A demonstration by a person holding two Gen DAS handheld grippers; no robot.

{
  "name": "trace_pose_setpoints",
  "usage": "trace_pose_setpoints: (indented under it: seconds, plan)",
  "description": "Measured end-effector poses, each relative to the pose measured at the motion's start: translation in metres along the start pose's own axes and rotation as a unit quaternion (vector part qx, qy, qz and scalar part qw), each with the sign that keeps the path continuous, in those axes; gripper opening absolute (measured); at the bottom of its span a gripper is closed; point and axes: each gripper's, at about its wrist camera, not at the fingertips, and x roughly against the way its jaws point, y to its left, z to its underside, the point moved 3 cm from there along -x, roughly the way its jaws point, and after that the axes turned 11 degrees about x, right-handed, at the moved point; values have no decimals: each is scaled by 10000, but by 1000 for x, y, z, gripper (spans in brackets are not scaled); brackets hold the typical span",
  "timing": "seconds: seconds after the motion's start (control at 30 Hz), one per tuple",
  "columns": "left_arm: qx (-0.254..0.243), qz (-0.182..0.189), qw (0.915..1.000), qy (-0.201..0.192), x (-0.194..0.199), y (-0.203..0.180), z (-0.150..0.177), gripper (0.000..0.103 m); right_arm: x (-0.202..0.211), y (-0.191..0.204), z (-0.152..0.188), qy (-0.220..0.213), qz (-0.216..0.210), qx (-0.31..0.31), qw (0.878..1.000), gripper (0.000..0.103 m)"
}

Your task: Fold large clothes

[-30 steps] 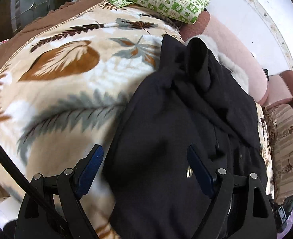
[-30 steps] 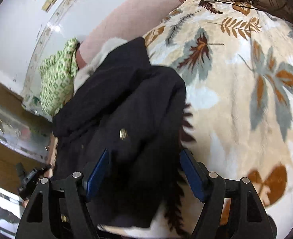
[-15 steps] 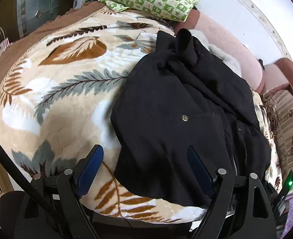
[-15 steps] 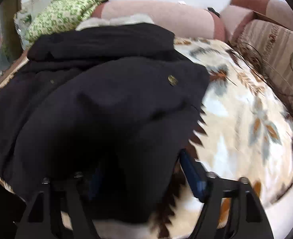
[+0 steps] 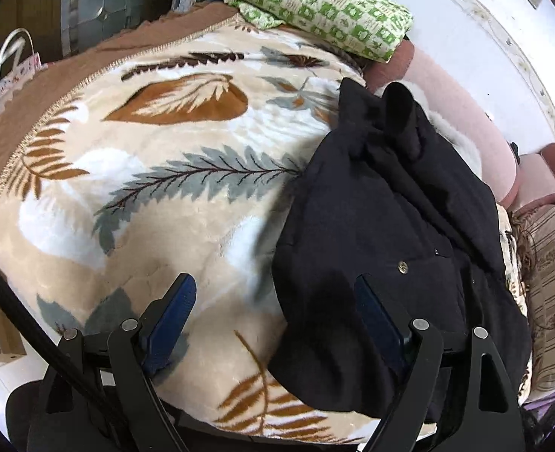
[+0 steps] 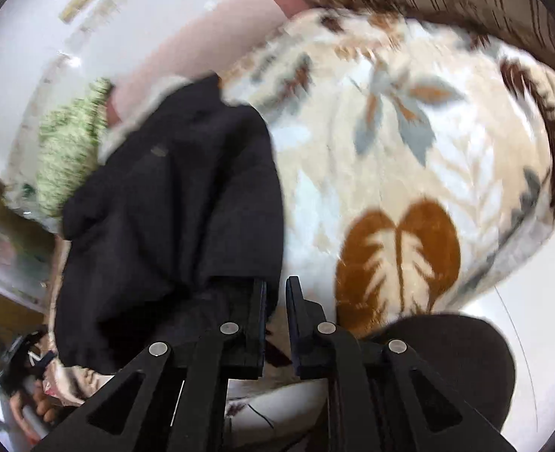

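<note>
A: Where's the coat?
B: Black coat (image 5: 390, 226) lies rumpled on leaf-print blanket (image 5: 164, 196), near edge.
A: Claws?
B: Left gripper (image 5: 273, 312) gapes, empty, hem under one finger. Right gripper (image 6: 275, 301) has just been closing, nearly clenched; blurry, can't tell if cloth's caught.
A: Risk?
B: Prob. thin pinch slips, coat slides off.
A: Views differ?
B: Left shows brass snap (image 5: 402, 267) sharp; right shows dark round thing (image 6: 454, 361), unclear what.

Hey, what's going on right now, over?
Left gripper open over black coat. Right gripper just closing at hem, grip unclear. Coat bunched on blanket, nothing blocking.
</note>
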Motion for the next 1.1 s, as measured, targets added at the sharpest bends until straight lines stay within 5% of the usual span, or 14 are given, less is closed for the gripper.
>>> trace_pose_setpoints:
  seconds: [0.1, 0.13, 0.3, 0.5, 0.63, 0.8, 0.97, 1.0, 1.03, 1.07, 1.1]
  plan:
    - [31, 187, 9995, 256, -16, -2, -7, 85, 7, 0, -16, -333, -64, 128, 9993, 79]
    - [46, 292, 9989, 365, -21, -4, -8, 85, 6, 0, -20, -412, -97, 99, 9991, 82]
    - [146, 926, 9890, 1145, -56, -17, -8, 85, -27, -13, -37, -130, -512, -402, 9978, 82]
    - [-134, 1545, 9776, 1425, -59, -37, 11, 88, -69, -21, -38, 298, -852, -772, 9929, 82]
    - [-705, 1634, 9745, 1368, -51, -54, 30, 87, -87, -1, -30, 620, -1617, -739, 9821, 82]
    - [-442, 1823, 9695, 1580, -55, -49, 38, 85, -90, 24, -10, 803, -1744, -317, 9809, 82]
    - [-455, 1640, 9750, 1427, -60, -58, 43, 90, -96, 31, -6, 794, -1574, -263, 9840, 79]
    - [-526, 1534, 9772, 1367, -58, -59, 44, 84, -97, 33, -6, 795, -1520, -206, 9850, 70]
    - [-599, 1395, 9801, 1279, -56, -61, 45, 73, -98, 35, -5, 845, -1473, -139, 9854, 43]
    - [-685, 1238, 9829, 1179, -52, -63, 46, 49, -101, 38, -4, 984, -1439, -81, 9847, 30]
    - [-717, 1202, 9836, 1138, -50, -63, 46, 37, -100, 36, -5, 990, -1491, -128, 9838, 23]
